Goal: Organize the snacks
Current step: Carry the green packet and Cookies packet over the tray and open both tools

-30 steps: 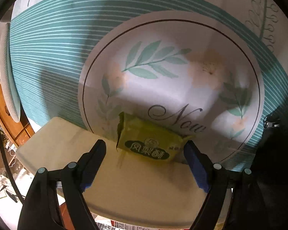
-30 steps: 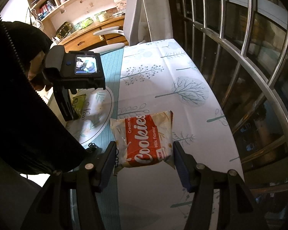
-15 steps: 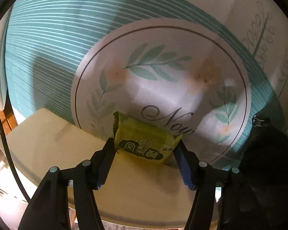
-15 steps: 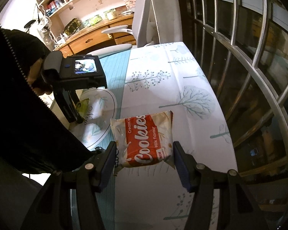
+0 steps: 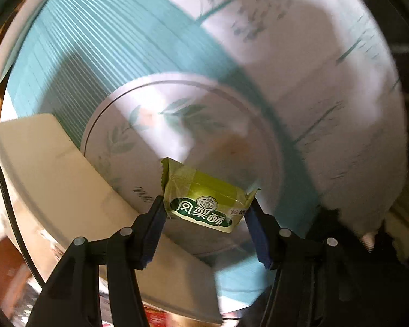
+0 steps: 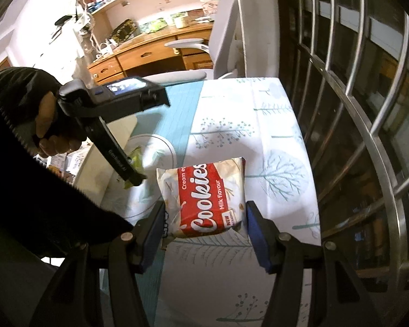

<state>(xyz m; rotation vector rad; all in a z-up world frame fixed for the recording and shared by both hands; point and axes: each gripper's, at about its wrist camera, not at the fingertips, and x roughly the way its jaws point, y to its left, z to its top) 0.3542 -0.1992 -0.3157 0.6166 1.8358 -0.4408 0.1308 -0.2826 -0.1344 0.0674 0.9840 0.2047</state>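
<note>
A green pineapple-cake pack (image 5: 204,204) sits between the blue pads of my left gripper (image 5: 205,214). The jaws are closing and both pads press on its ends, holding it above the round leaf-printed circle (image 5: 177,114) of the tablecloth. In the right wrist view the same left gripper (image 6: 133,175) points steeply down, with the green pack (image 6: 135,160) at its tips. My right gripper (image 6: 204,226) is shut on a red and white cookies pack (image 6: 204,201), held above the tree-printed cloth (image 6: 272,141).
A cream tray (image 5: 54,177) lies at the table's left edge beside the circle. A hand (image 6: 49,130) in a dark sleeve holds the left gripper. Metal window bars (image 6: 368,109) run along the right. A white chair (image 6: 226,27) and wooden desk (image 6: 150,51) stand beyond the table.
The left jaws closed onto the green pack, then lifted it off the cloth while rolling and moving sideways. The right gripper rose slightly with the cookies pack still held.
</note>
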